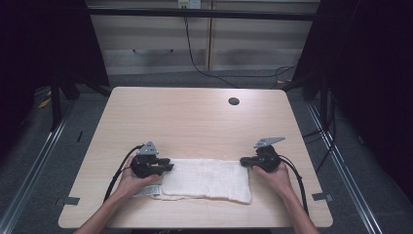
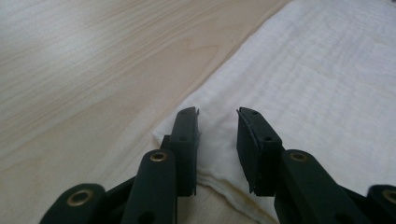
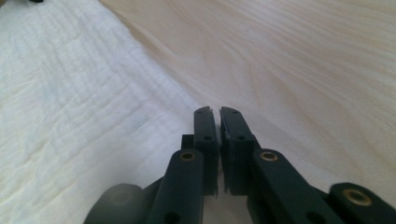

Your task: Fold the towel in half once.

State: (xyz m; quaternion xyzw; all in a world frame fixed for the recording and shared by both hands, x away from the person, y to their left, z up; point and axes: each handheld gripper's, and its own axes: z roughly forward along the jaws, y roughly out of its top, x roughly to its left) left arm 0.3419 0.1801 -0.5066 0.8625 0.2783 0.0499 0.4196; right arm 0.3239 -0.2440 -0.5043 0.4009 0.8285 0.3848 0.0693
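A white folded cloth point(image 1: 207, 179) lies flat near the front edge of the wooden table point(image 1: 195, 117). My left gripper point(image 1: 169, 166) is low at the cloth's far left corner. In the left gripper view its jaws point(image 2: 217, 112) stand apart, with the cloth's corner point(image 2: 303, 70) under the gap and no pad pressing on it. My right gripper point(image 1: 242, 161) is at the far right corner. In the right gripper view it point(image 3: 215, 111) is shut, tips right at the cloth's edge point(image 3: 70, 93). I see no cloth between the pads.
A dark round hole point(image 1: 234, 101) sits in the table's far right part. Bare tabletop stretches beyond the cloth. Cables trail from both grippers back over the front edge. Dark frame posts and floor rails flank the table.
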